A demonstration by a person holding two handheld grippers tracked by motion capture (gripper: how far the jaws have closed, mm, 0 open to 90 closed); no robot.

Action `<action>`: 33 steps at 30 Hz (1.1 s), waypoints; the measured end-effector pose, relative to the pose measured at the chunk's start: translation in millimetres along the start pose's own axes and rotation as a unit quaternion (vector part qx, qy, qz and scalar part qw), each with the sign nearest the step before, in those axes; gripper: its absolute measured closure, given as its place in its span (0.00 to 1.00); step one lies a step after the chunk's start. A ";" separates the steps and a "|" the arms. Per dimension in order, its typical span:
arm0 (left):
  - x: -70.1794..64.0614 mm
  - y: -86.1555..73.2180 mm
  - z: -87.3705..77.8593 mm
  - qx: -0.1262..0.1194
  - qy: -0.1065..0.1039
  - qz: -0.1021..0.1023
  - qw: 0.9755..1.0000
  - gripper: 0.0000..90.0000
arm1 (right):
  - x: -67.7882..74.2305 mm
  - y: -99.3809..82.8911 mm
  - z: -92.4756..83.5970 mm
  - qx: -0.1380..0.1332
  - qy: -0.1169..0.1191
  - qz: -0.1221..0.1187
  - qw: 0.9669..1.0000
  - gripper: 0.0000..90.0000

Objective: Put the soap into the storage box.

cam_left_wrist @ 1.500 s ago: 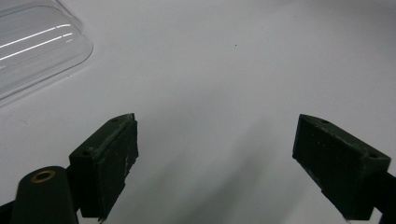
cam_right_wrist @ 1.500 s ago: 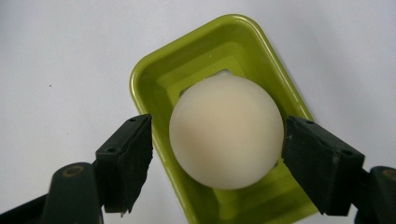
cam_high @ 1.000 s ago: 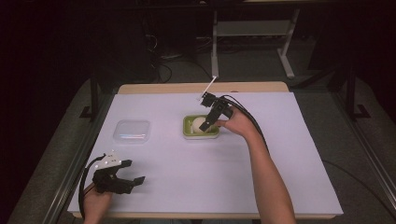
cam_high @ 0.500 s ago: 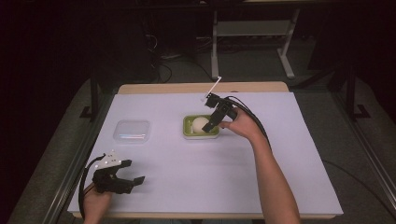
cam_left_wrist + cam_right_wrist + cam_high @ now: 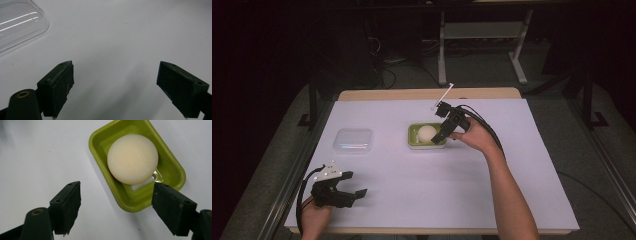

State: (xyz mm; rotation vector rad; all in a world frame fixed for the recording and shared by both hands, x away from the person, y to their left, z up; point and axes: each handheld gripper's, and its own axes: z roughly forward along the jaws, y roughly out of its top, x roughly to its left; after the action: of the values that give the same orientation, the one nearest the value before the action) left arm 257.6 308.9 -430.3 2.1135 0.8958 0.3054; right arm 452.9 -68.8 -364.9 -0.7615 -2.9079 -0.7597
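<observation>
One round cream soap bar (image 5: 132, 158) already sits in the green rectangular plastic dish (image 5: 172, 168) mid-table. Right gripper (image 5: 117, 207) hovers spread beside it; left gripper (image 5: 116, 91) spread, idle. Clear plastic lid (image 5: 354, 140), left, likely remains.

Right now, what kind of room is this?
Probably a lab or workshop for recording tasks: a white-covered wooden table in a dark room, a cabled black handheld right gripper, and bare metal stand legs behind.

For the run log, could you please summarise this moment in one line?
left gripper: open, low on white table | right gripper: open, over green plastic dish holding round cream soap | clear plastic lid: apart, left
</observation>
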 end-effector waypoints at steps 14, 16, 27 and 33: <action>-0.6 0.1 0.5 -0.002 0.000 0.000 1.000 0.15 | 7.4 -14.9 -8.1 -0.014 0.001 -0.001 1.000 0.25; -0.6 0.0 0.5 -0.001 0.000 -0.001 1.000 0.15 | 8.1 -16.3 -9.1 -0.015 0.000 -0.006 1.000 0.25; -0.6 0.1 0.3 -0.001 0.000 0.000 1.000 0.15 | 13.7 -29.8 -14.4 -0.019 0.001 -0.002 1.000 0.25; -0.8 0.2 0.1 -0.001 0.000 0.000 1.000 0.15 | 16.5 -37.3 -18.6 -0.025 0.001 0.000 1.000 0.25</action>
State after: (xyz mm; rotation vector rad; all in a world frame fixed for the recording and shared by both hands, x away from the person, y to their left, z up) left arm 257.1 308.2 -430.1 2.1125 0.8953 0.3069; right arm 419.3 -98.4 -362.7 -0.7647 -2.8971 -0.8343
